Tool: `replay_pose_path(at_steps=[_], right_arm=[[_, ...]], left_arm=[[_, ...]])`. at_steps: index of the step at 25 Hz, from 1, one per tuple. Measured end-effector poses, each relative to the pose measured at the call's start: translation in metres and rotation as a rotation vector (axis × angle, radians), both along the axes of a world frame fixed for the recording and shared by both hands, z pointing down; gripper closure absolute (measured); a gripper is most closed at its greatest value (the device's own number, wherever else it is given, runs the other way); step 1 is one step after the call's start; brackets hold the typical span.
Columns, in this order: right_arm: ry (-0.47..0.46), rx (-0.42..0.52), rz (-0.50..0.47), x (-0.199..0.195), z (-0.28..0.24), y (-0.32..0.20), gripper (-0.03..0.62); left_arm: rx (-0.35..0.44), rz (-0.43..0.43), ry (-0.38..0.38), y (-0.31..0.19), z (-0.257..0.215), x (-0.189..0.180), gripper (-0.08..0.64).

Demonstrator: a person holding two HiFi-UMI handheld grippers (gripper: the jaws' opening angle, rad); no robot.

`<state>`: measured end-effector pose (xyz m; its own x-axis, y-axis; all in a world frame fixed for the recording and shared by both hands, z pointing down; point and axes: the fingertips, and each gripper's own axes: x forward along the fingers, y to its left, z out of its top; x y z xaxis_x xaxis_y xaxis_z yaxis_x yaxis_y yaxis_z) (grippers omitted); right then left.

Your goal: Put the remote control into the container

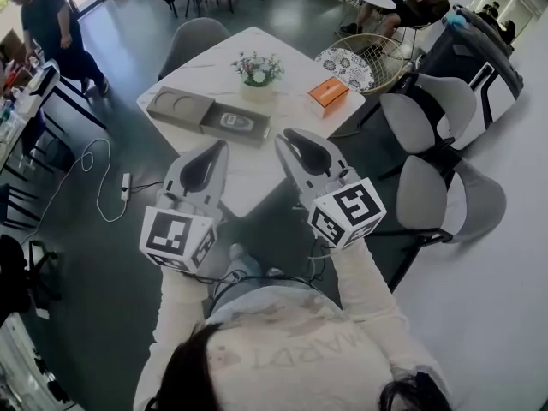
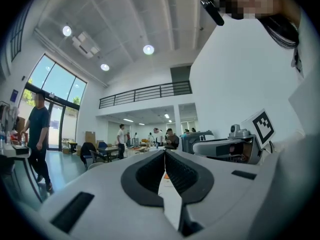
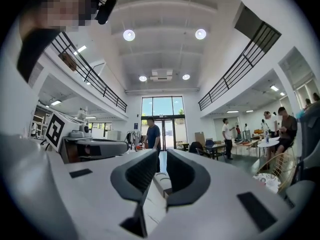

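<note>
A grey remote control lies inside the dark grey container on the white table. The container's paler lid, with a round recess, lies against its left side. Both grippers are held level above the table's near edge, short of the container. My left gripper has its jaws together with nothing in them; its own view shows the tips meeting. My right gripper keeps a narrow gap between its jaws, and nothing is held. Through that gap the grey container shows.
A small pot of flowers and an orange box stand farther back on the table. Grey chairs and a wicker basket are at the right. A power strip with cable lies on the floor at the left. A person stands at the far left.
</note>
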<state>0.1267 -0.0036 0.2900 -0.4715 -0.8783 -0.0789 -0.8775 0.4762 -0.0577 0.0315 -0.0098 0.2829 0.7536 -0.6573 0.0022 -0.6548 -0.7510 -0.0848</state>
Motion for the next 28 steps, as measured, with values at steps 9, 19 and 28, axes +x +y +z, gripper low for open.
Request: replay_pose_path(at_steps=[9, 19, 28], right_arm=[[0.009, 0.001, 0.023, -0.006, -0.007, 0.018, 0.561], [0.024, -0.004, 0.031, -0.037, -0.012, 0.015, 0.561], [0.037, -0.026, 0.062, -0.048, -0.010, 0.013, 0.561]], left_arm=[[0.009, 0.020, -0.001, 0.023, -0.006, 0.001, 0.546], [0.022, 0.050, 0.004, 0.019, -0.013, -0.021, 0.546], [0.009, 0.083, 0.019, 0.020, -0.012, -0.033, 0.546]])
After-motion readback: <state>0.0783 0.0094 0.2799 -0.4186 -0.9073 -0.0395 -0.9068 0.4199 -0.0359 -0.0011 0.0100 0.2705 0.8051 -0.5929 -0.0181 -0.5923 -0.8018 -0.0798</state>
